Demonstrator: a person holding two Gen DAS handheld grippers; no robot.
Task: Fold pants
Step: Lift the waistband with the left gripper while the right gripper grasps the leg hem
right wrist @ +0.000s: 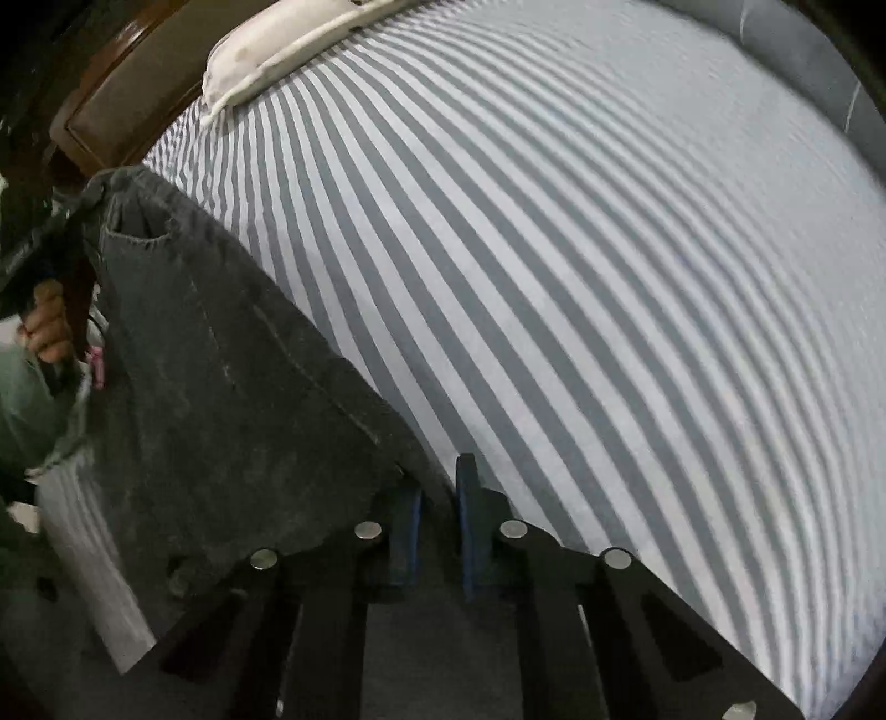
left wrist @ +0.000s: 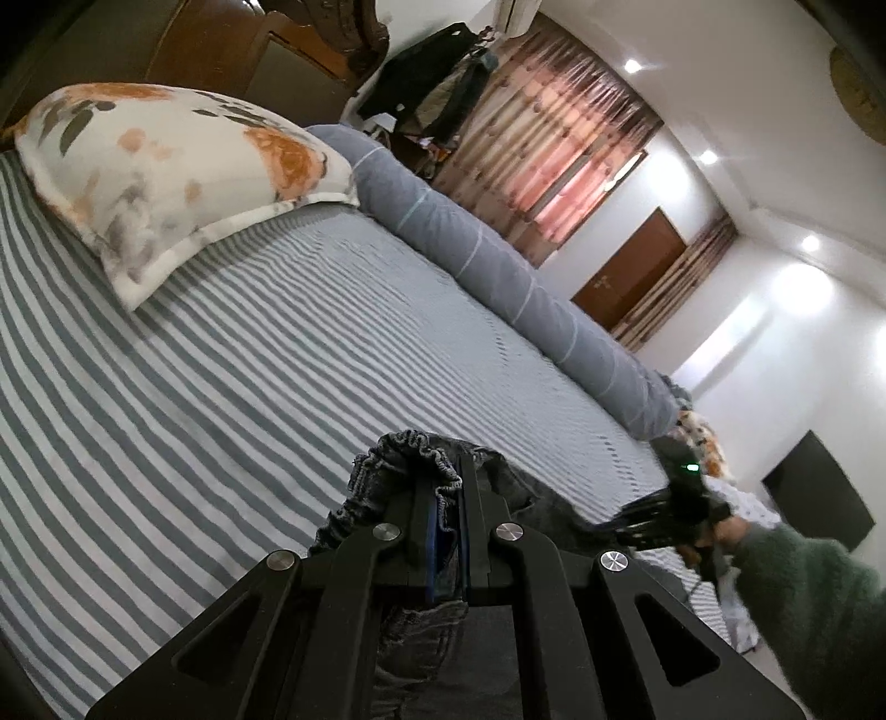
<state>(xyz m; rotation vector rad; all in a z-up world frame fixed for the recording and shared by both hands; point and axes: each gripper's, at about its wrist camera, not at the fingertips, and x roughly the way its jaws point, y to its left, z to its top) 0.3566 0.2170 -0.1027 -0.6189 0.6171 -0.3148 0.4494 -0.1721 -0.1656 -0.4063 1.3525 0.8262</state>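
Leftmost in the left wrist view, a floral pillow [left wrist: 183, 166] was seen lying at the head of the bed [left wrist: 221, 354], whose sheet was striped grey and white. Beside it, a rolled grey quilt [left wrist: 498, 260] was laid along the far edge of the mattress. Lower down, the left claw [left wrist: 447, 515] was closed on the elasticated waistband of the dark grey pants [left wrist: 410, 459], the gathered denim being pinched between the blue pads and bunched over the fingertips. Further right, the right claw [left wrist: 637, 512] was seen from outside, held by a hand [left wrist: 720, 540] in a green sleeve; dark cloth was stretched towards it.

At the left edge of the right wrist view, the left claw [right wrist: 39, 249] was seen gripped by a hand [right wrist: 50, 324], with the pants' waistband at its tip. The pants [right wrist: 221, 387] were held up above the bed [right wrist: 554, 277], hanging as a broad dark sheet from that claw down to the right claw [right wrist: 437, 498]. The right claw's jaws stood slightly apart, with cloth draped over the left finger; whether the cloth was actually clamped could not be told. A white pillow [right wrist: 277, 50] was visible at the top edge.
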